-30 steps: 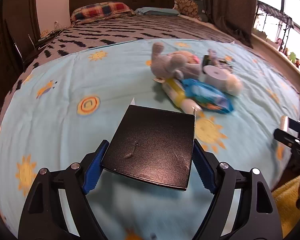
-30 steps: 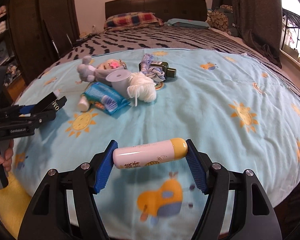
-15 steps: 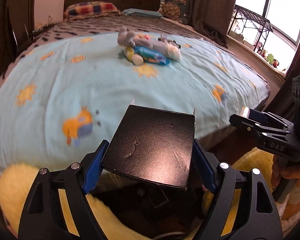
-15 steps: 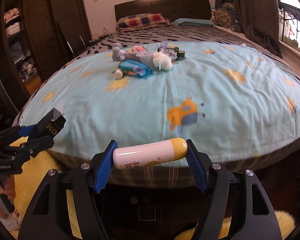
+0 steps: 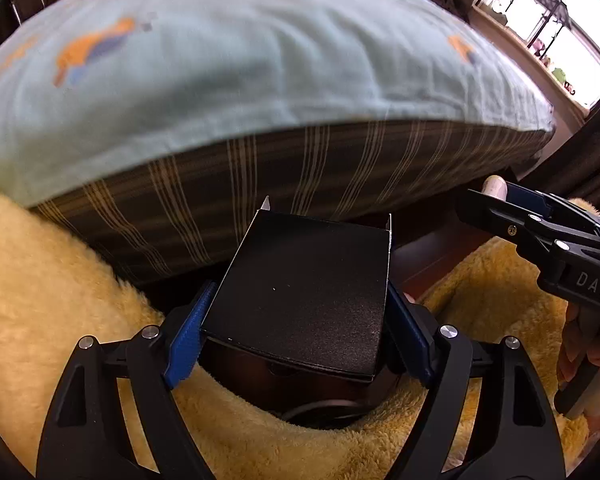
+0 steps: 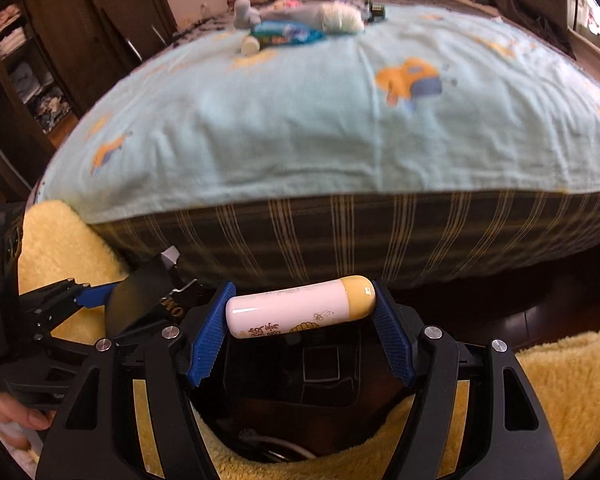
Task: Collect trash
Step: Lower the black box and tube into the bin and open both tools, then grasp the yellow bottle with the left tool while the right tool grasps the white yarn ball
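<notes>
While the bed [image 6: 300, 128] with its pale blue printed sheet fills the upper part of both views, it ranks as the largest item, its striped mattress side [image 6: 340, 236] facing the cameras. Next in size is the yellow fleecy rug or blanket [image 5: 60, 280] spread on the floor at the foot of the bed, with a dark gap [image 6: 324, 392] showing under the tongs; whether this is a bin cannot be told. The left gripper [image 5: 296, 320] is clamped on a flat black box [image 5: 304, 292], pads against both of its sides, held over that dark gap. The right gripper [image 6: 300, 328] is closed endwise on a white tube with a yellow cap [image 6: 300, 308], also low beside the bed. Smallest and farthest: a cluster of leftover items [image 6: 300, 26] lying on the sheet well away from both tools, among them a grey soft toy, a blue packet and a white bundle. Judged progress: two pieces collected and apparently near drop-off, neither yet released; the cluster on the bed remains to be sorted.
</notes>
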A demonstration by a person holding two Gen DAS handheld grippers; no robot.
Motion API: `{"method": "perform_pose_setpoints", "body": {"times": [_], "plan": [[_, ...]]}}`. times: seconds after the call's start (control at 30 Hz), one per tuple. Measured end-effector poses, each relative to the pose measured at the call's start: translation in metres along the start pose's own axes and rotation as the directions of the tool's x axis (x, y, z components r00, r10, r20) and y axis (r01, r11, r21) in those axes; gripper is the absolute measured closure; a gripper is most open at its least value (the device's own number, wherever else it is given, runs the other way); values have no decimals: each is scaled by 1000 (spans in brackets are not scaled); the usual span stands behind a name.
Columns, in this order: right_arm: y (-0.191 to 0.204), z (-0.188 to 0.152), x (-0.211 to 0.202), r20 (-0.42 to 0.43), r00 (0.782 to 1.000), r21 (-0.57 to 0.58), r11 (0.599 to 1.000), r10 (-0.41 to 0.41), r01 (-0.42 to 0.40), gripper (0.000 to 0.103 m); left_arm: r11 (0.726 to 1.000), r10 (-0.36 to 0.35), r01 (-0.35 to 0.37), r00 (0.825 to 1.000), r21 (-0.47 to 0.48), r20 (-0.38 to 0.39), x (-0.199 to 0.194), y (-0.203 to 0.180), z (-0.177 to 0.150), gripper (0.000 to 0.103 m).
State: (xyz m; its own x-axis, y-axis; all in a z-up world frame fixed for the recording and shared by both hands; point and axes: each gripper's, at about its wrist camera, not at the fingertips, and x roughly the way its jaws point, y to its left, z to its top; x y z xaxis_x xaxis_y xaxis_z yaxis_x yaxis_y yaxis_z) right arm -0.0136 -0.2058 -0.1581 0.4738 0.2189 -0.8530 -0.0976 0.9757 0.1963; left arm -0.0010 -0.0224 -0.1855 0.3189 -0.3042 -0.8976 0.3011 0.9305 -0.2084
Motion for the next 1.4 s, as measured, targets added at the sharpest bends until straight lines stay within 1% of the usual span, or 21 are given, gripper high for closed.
{"method": "perform_pose_setpoints", "body": {"times": [0.07, 0.13, 0.17, 0.27, 0.43, 0.57, 0.6, 0.67, 0.8, 0.83, 0.97, 1.07, 1.13, 1.23, 1.3, 1.33, 1.4], "plan": [[-1, -3, 15, -38, 999, 7, 1000, -6, 6, 34, 1000, -2, 2, 999, 4, -32, 12, -1, -1, 26], [-5, -6, 27, -76, 997, 29, 999, 18, -16, 34, 1000, 4, -3, 999, 12, -48, 18, -2, -2, 26], [-6, -7, 32, -90, 996, 38, 999, 28, -24, 34, 1000, 4, -4, 998, 13, -58, 22, -2, -2, 26], [-6, -13, 40, -110, 994, 37, 999, 25, -21, 34, 1000, -1, 2, 996, 16, -89, 31, -3, -2, 25], [-4, -17, 43, -107, 994, 32, 999, 28, -25, 33, 1000, -16, 17, 995, 11, -103, 37, -4, -2, 25], [-1, -20, 41, -100, 994, 32, 999, 31, -28, 33, 1000, -18, 18, 995, 6, -97, 37, -8, 0, 20], [2, -16, 38, -98, 995, 32, 999, 30, -27, 33, 1000, -16, 16, 996, 7, -92, 36, -7, -1, 19], [5, -12, 34, -85, 996, 31, 999, 27, -24, 28, 1000, -16, 17, 996, 6, -84, 32, -6, -1, 16], [5, -2, 26, -66, 997, 34, 999, 30, -28, 22, 1000, -12, 12, 998, 8, -68, 23, -5, 2, 13], [4, 1, 24, -61, 998, 34, 999, 32, -30, 21, 1000, -10, 10, 998, 9, -63, 21, -5, 3, 12], [1, 16, 11, -29, 999, 33, 999, 27, -26, 21, 1000, -6, 7, 999, 19, -36, 7, -6, 9, 12], [-2, 31, -7, 29, 1000, 29, 1000, 3, -4, 20, 999, 3, -3, 1000, 33, 13, -12, -6, 19, 12], [-7, 45, -21, 82, 997, 24, 1000, -14, 12, 20, 999, 2, -4, 998, 44, 56, -29, -6, 27, 11], [-11, 69, -37, 143, 989, 10, 999, -46, 45, 19, 998, 15, -22, 994, 59, 112, -47, -6, 41, 10], [-13, 87, -44, 178, 982, -3, 998, -58, 59, 19, 997, 34, -44, 987, 64, 154, -59, -3, 55, 10], [-14, 91, -44, 189, 980, -8, 998, -62, 65, 19, 997, 42, -53, 985, 62, 168, -62, -3, 60, 10], [-16, 109, -46, 212, 975, -14, 998, -64, 68, 19, 996, 59, -73, 976, 58, 209, -70, 1, 76, 10]]}}
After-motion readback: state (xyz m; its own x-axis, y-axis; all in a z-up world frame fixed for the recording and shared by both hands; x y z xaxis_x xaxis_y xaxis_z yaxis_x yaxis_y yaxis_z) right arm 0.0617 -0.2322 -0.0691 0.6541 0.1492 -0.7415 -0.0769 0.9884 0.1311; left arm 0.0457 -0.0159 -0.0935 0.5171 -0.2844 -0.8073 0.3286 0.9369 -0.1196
